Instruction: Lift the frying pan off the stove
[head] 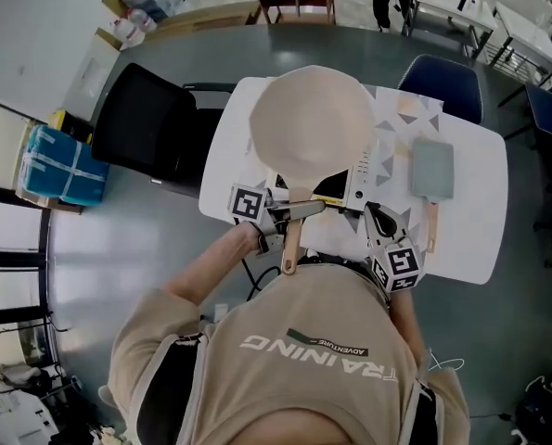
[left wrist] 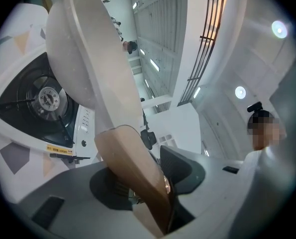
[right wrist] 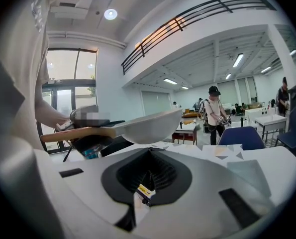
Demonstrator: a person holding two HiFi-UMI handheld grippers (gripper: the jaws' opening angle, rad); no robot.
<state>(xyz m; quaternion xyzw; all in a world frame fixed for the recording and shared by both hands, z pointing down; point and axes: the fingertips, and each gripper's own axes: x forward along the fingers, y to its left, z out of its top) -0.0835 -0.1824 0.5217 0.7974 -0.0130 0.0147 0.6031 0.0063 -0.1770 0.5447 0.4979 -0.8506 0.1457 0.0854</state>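
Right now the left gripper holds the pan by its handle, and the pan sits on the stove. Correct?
No: the pan is lifted clear of the stove, as the left gripper view shows. The left gripper does hold its handle.

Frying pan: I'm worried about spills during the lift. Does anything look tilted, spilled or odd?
Nothing stands out. The frying pan is empty and fairly level, clear above the stove, its wooden handle clamped in the left tool. No spill shows.
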